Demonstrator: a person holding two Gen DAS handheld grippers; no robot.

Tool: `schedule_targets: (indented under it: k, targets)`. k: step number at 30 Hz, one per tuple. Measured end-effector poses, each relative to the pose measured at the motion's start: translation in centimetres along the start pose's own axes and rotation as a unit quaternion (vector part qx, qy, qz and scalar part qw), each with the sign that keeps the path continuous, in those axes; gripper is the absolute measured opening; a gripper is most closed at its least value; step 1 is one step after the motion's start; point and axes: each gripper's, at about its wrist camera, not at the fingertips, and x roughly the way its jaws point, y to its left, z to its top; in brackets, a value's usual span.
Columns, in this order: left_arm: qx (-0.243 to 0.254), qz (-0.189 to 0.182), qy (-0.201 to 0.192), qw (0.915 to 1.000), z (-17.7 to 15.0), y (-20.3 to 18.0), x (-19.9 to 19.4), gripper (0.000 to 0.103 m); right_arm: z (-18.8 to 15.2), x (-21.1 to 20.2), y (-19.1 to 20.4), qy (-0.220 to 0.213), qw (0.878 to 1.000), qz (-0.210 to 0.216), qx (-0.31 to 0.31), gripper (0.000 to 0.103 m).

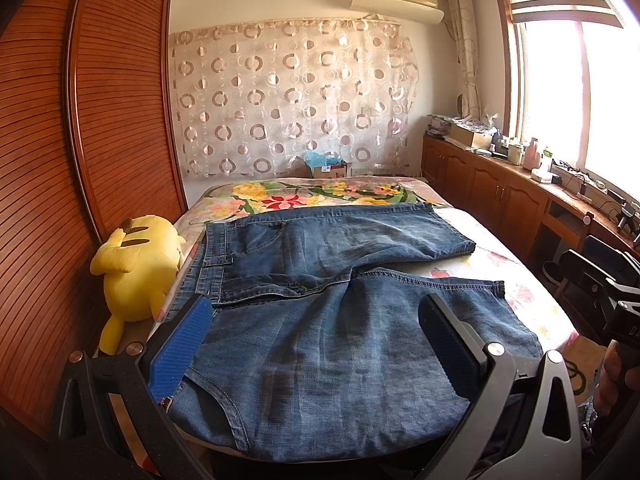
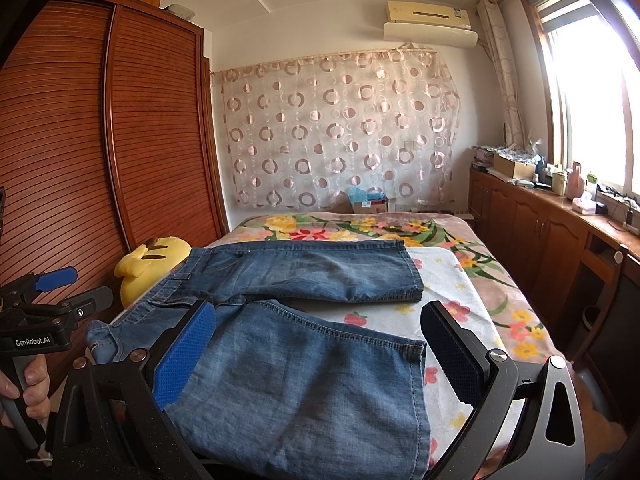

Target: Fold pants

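Blue-padded fingers of the left gripper (image 1: 316,344) stand wide apart over the near part of the pants (image 1: 340,312), and they hold nothing; the right gripper (image 2: 320,356) is also spread open and empty above the near leg, close to its hem. A hand (image 2: 28,380) holds the handle of the left gripper, which the right wrist view shows at its left edge. Denim pants lie flat and unfolded on the bed (image 1: 524,292), at its near end. Their long axis runs across the bed, from left to right: the waistband is at the left side and both leg hems point to the right, toward the window side. One leg lies near the cameras and the other lies behind it, with a narrow gap between them that opens toward the hems. Just beside the waistband, between the bed and the wooden wardrobe (image 1: 120,112), a yellow plush toy (image 1: 136,268) lies against the pants edge. Farther away a flowered blanket (image 1: 312,196) covers the rest of the bed. Behind it a cardboard box (image 1: 330,168) stands under a curtain with circles (image 1: 296,96). On the right a long wooden cabinet (image 1: 492,184) with many small things runs under the bright window (image 1: 576,80).
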Motion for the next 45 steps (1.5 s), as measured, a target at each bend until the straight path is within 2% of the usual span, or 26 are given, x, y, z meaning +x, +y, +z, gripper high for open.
schedule_targets:
  k: [12, 19, 29, 37, 43, 45]
  targets:
    - [0.002, -0.009, 0.004, 1.0000, 1.0, -1.3, -1.4, 0.103, 0.0, 0.1, -0.1, 0.001, 1.000, 0.000, 0.001, 0.102]
    - [-0.002, -0.010, 0.023, 0.9997, 0.4, -0.3, 0.0, 0.103, -0.3, 0.9, -1.5, 0.014, 1.000, -0.007, 0.006, 0.102]
    - [-0.012, -0.001, 0.065, 0.9978, -1.9, 3.2, 3.6, 0.103, -0.9, 3.3, -3.9, 0.052, 0.998, -0.025, 0.005, 0.101]
    - [-0.027, 0.011, 0.090, 0.9955, -4.0, 6.5, 5.4, 0.103, -0.9, 5.4, -6.2, 0.111, 0.993, -0.033, 0.014, 0.092]
    - [-0.050, 0.030, 0.109, 0.9924, -5.9, 10.2, 6.1, 0.103, -0.4, 5.7, -6.1, 0.154, 0.987, -0.021, 0.028, 0.086]
    - [-0.063, 0.035, 0.113, 0.9910, -6.5, 11.6, 6.1, 0.098, -0.1, 5.6, -5.9, 0.167, 0.985, -0.022, 0.029, 0.082]
